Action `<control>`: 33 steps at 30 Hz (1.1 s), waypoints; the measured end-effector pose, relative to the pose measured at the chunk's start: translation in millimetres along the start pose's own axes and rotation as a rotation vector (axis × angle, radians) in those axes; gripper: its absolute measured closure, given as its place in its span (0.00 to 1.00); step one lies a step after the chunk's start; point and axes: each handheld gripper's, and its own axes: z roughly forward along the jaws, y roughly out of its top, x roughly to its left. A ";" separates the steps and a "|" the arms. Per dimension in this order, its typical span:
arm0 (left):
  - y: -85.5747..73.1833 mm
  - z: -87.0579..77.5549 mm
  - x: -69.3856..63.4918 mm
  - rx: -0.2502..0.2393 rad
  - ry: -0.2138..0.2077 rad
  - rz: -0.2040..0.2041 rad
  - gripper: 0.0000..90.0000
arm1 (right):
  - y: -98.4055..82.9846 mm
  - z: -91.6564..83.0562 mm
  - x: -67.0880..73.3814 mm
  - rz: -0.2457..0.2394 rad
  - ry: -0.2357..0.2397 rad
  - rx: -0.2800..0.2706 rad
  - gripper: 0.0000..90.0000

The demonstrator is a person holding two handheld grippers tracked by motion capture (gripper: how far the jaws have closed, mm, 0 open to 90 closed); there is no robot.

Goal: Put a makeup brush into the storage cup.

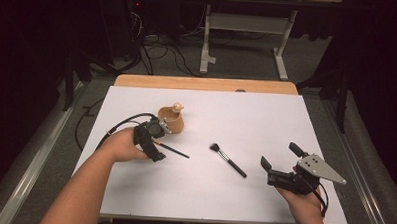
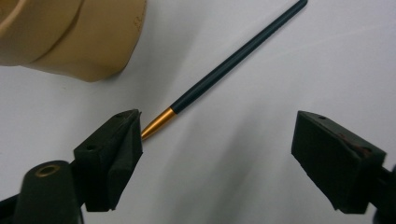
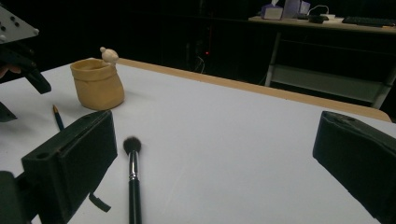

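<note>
A thin dark-handled brush (image 1: 175, 151) with a gold ferrule (image 2: 159, 122) lies on the white sheet (image 1: 251, 119), just right of a tan pot (image 1: 172, 119) with a small knob on its rim. My left gripper (image 1: 158, 140) points down over the brush's ferrule end. In the left gripper view its jaws (image 2: 217, 135) stand apart, the ferrule tip near the left one, with no pad pressing on it. A black makeup brush (image 1: 228, 160) with a dark tuft lies mid-table. My right gripper (image 1: 281, 156) rests open at the front right, and the makeup brush (image 3: 133, 172) lies ahead of its left jaw.
The pot (image 3: 97, 84) stands close behind the left gripper. The sheet covers a wooden table whose far edge (image 1: 207, 84) shows bare. Beyond it on the floor stand a white desk frame (image 1: 249, 38) and loose cables (image 1: 153, 50).
</note>
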 end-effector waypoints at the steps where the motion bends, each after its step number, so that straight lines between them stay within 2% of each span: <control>1: -0.3 1.7 1.0 0.008 -0.005 -0.004 0.21 | -0.1 0.2 0.3 0.004 0.002 0.000 0.01; 7: 0.8 3.9 7.7 0.013 -0.007 -0.005 0.29 | 0.0 0.6 -0.4 0.003 0.002 -0.001 0.01; 8: 1.9 3.4 8.1 0.023 0.003 -0.001 0.29 | 0.1 0.5 -0.2 0.006 0.002 0.000 0.01; 14: 11.6 -3.1 7.2 0.017 0.005 0.013 0.30 | 0.6 -0.3 -0.4 0.004 0.002 -0.001 0.01; 18: 12.7 4.5 7.3 0.038 -0.004 0.024 0.33 | 0.6 -1.2 0.4 0.003 0.008 -0.002 0.01; 20: 14.0 8.9 5.8 0.040 0.004 0.029 0.33 | 0.6 -1.6 0.7 0.004 0.007 -0.003 0.01; 28: 16.8 21.5 10.4 0.061 -0.011 0.009 0.38 | 0.5 -1.2 0.8 0.002 0.013 -0.002 0.01; 33: 16.0 24.8 11.3 0.066 -0.005 0.008 0.40 | 0.3 -1.0 1.5 0.001 0.015 -0.004 0.01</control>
